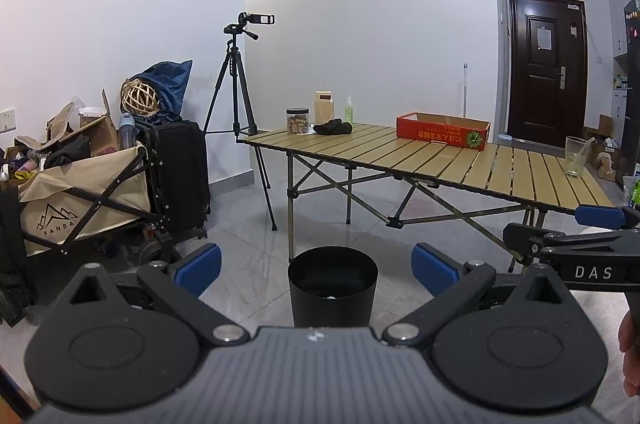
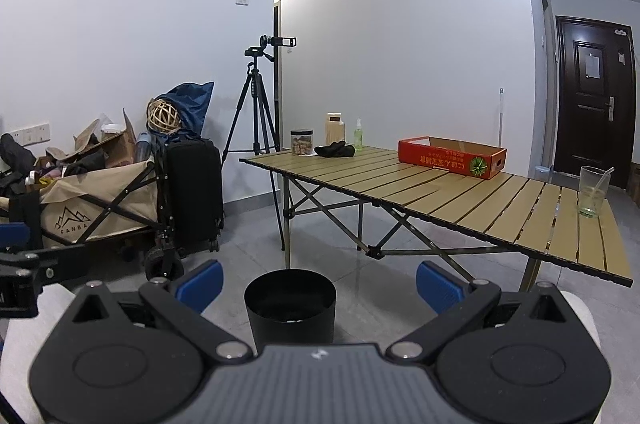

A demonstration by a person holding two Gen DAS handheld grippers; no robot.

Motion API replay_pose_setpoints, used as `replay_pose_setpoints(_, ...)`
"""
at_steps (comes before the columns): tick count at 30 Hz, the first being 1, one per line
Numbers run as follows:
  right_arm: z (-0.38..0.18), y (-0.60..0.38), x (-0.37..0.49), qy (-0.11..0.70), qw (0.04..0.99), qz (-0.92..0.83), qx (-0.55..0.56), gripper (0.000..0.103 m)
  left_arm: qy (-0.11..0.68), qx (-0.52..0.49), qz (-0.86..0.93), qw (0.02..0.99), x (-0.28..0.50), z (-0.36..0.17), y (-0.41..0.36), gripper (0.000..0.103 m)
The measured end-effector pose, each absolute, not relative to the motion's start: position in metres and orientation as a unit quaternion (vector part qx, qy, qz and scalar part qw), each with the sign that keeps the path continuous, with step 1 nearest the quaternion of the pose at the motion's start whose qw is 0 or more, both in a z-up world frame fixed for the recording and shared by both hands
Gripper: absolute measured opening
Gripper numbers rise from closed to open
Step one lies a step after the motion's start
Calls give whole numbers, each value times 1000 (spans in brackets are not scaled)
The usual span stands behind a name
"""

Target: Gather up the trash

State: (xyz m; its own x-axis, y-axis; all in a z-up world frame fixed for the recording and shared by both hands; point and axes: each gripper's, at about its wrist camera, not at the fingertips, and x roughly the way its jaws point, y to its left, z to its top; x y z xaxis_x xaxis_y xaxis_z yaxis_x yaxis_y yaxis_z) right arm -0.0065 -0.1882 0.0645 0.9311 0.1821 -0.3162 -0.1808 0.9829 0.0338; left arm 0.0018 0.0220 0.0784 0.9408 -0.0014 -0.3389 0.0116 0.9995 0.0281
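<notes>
One black waste bin (image 1: 333, 289), round, upright, long axis vertical, mouth open to the ceiling, walls tapering slightly downward; matte finish, one small white scrap visible inside at the bottom. It stands on the grey tiled floor (image 1: 256, 256), at 12 o'clock from the left claw (image 1: 316, 268) and at about 11 o'clock from the right claw (image 2: 319, 284), just in front of the near legs of the counter (image 1: 400, 152). Two claws: the left has its two blue pads (image 1: 200, 266) spread wide and nothing between them; the right likewise stands spread and empty, and also shows side-on at 3 o'clock in the left wrist view. One folding counter with a slatted tan top, running from 12 toward 3 o'clock. On it: one red cardboard tray (image 1: 442, 130), lying flat, long axis along the counter; one clear plastic cup (image 1: 576, 157) with a straw, upright, near the 3 o'clock end; one clear jar (image 1: 297, 121) with a black lid; one pale wooden container (image 1: 324, 108); one green spray bottle (image 1: 349, 110); one dark crumpled cloth item (image 1: 333, 128). At 11 o'clock, one tripod (image 1: 236, 92) carrying a camera. At 9 o'clock, one beige folding wagon (image 1: 80, 200) heaped with clutter, one black suitcase (image 1: 180, 168) beside it. One dark door (image 1: 546, 68) at 2 o'clock.
</notes>
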Motion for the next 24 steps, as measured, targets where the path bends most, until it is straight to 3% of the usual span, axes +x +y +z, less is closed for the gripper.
replay_pose_setpoints(24, 65, -189, -9, 159, 982, 98, 4, 103, 169, 17, -3, 985, 1, 80, 23, 103)
